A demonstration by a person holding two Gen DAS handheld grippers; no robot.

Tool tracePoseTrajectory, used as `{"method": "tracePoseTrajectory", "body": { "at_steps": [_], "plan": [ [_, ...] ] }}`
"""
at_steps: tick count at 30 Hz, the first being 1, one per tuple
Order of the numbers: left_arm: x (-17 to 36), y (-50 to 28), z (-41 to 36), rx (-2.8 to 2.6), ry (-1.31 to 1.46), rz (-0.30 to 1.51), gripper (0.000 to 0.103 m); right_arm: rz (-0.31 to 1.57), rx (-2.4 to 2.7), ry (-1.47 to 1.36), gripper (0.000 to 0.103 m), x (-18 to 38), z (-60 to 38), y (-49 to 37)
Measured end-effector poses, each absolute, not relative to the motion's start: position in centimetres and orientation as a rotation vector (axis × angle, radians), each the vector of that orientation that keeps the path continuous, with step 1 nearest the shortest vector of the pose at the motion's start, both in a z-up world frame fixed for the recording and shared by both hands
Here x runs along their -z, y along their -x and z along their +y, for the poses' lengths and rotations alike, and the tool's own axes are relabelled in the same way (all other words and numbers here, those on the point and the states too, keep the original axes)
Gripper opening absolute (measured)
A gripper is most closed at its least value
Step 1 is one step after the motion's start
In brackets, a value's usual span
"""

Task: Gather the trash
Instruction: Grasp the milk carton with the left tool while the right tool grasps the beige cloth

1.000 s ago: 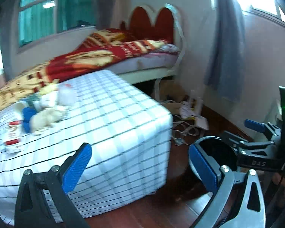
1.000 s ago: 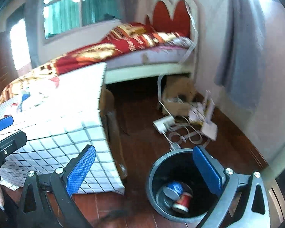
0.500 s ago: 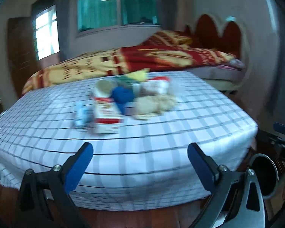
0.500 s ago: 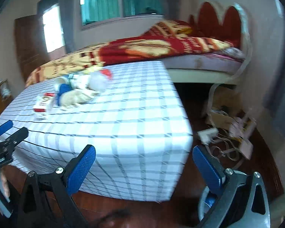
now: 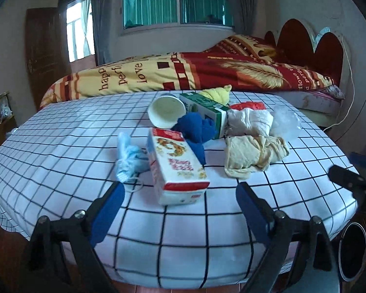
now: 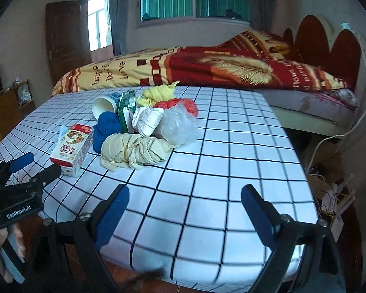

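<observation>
A: Left wrist view, nearest first: the left gripper (image 5: 179,196) tilts down over the checked table (image 5: 61,151), its jaws wide but closing, nothing between them. The red-and-white carton (image 5: 177,163) lies just past the tips at 12 o'clock.

B: And the right gripper (image 6: 185,202)?

A: Also pitched down, jaws wide and narrowing, empty, with bare cloth under it. The tan rag bundle (image 6: 134,150) sits at its 11 o'clock, well ahead.

B: Where is the rest of the trash?

A: Heaped mid-table behind the carton: blue cloth (image 5: 195,129), paper cup (image 5: 167,112) on its side, green carton (image 5: 205,107), white wad (image 5: 250,119), clear bag (image 5: 285,122). The bin (image 5: 352,251) stands on the floor at 4 o'clock, below the table's corner.

B: The risk?

A: I'd judge the carton is broad; jaws that narrow too early could nudge it into the pile. The light-blue mask (image 5: 128,158) beside it might snag on a finger too.
</observation>
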State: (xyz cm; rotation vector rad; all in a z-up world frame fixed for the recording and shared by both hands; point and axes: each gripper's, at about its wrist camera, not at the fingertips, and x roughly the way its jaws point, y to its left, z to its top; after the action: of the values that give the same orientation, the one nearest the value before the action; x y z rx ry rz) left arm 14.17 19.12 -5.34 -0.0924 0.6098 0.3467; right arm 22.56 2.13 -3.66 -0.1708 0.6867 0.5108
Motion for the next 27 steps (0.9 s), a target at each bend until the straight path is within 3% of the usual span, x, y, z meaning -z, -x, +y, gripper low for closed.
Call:
{"method": "tracePoseTrajectory", "body": {
  "at_steps": [8, 11, 20, 23, 25, 27],
  "plan": [
    [6.9, -17.4, 19.9, -0.363, 0.071, 0.69, 0.092, 0.786, -0.585, 0.163, 0.08, 5.1, 5.4, -27.0],
    [7.2, -18.0, 20.6, -0.373, 0.069, 0.717, 0.079, 0.822, -0.609, 0.171, 0.074, 5.8, 6.9, -28.2],
    [7.3, -16.1, 23.5, -0.375, 0.153, 0.69, 0.075, 0.87, -0.707, 0.237, 0.072, 6.8, 11.4, -29.9],
    [7.2, -16.8, 23.4, -0.354, 0.144, 0.698, 0.074, 0.891, -0.738, 0.256, 0.054, 7.2, 12.5, -29.9],
    [7.6, -17.2, 23.4, -0.329, 0.144, 0.717, 0.06, 0.888, -0.756, 0.256, 0.046, 7.3, 12.6, -29.5],
    [7.6, -17.2, 23.5, -0.314, 0.155, 0.71, 0.058, 0.887, -0.773, 0.246, 0.032, 7.4, 12.5, -28.9]
  ]
}}
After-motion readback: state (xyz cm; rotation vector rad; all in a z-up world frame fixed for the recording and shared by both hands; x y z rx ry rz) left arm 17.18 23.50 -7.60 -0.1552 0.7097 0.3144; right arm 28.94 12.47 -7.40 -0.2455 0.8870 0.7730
